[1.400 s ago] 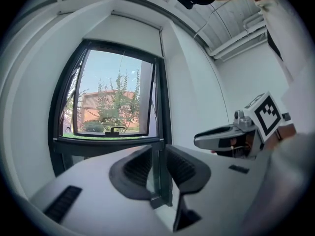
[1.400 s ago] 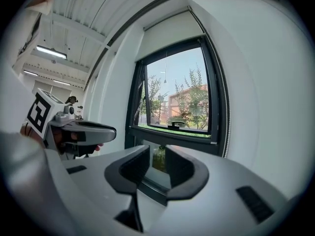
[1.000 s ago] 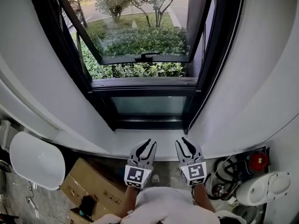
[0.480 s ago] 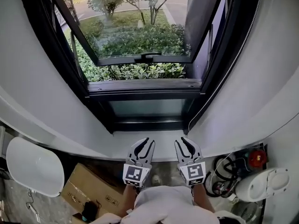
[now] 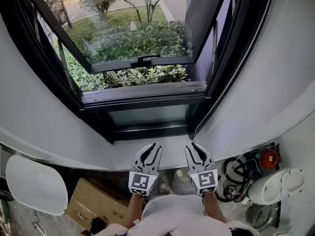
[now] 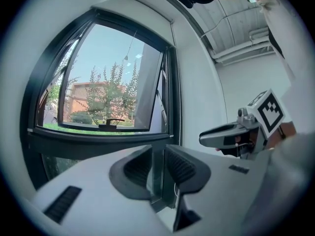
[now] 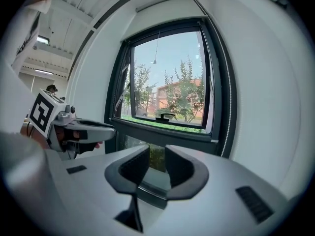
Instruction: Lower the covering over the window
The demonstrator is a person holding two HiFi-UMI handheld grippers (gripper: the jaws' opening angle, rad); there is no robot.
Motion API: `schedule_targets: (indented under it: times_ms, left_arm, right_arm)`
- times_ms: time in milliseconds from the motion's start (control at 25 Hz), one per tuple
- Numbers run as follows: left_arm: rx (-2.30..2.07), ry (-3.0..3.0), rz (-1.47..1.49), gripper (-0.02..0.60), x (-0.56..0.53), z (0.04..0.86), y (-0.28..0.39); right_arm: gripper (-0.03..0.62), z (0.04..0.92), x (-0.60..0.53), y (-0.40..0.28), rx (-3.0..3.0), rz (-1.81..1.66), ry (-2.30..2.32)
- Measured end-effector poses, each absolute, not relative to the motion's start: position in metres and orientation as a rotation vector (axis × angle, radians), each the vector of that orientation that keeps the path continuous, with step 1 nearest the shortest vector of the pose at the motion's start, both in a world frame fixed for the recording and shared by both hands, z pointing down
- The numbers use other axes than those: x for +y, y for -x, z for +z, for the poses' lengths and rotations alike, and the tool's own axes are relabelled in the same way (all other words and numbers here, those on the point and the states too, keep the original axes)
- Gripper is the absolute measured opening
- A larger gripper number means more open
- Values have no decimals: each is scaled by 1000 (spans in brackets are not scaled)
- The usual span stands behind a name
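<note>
The black-framed window (image 5: 142,100) has its sash (image 5: 140,58) swung outward over green bushes. No covering hangs over the glass. A white rail (image 7: 165,1) runs along the top of the opening. A bead chain (image 5: 236,68) hangs down the window's right side and also shows as a chain (image 7: 229,107) in the right gripper view. A thin pull cord (image 7: 156,48) dangles at mid-window. My left gripper (image 5: 150,149) and right gripper (image 5: 197,149) hover side by side over the white sill (image 5: 123,154). Both are open and empty, pointing at the window.
On the floor at the left, below the sill, stand a white oval seat (image 5: 34,186) and a cardboard box (image 5: 91,205). To the right lie coiled cables (image 5: 236,181), a red object (image 5: 268,159) and a white appliance (image 5: 275,186). White walls flank the window.
Both grippers and my view have edged closer to the window, which now sits larger and further left in view. The jaws have stayed as they were.
</note>
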State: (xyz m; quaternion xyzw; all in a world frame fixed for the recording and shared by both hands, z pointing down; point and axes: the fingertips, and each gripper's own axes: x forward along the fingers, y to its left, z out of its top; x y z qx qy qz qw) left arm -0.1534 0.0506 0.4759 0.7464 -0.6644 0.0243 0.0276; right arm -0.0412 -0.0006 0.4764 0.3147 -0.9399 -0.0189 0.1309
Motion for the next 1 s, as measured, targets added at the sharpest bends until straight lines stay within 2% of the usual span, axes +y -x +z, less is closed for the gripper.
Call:
schedule_targets:
  times_ms: [560, 1000]
  left_arm:
    - [-2121, -2272, 110, 91, -18, 469, 166]
    - [-2155, -2293, 143, 91, -76, 452, 151]
  right_arm:
    - [94, 468, -78, 61, -2801, -57, -865]
    - [94, 450, -137, 56, -2824, -111, -878]
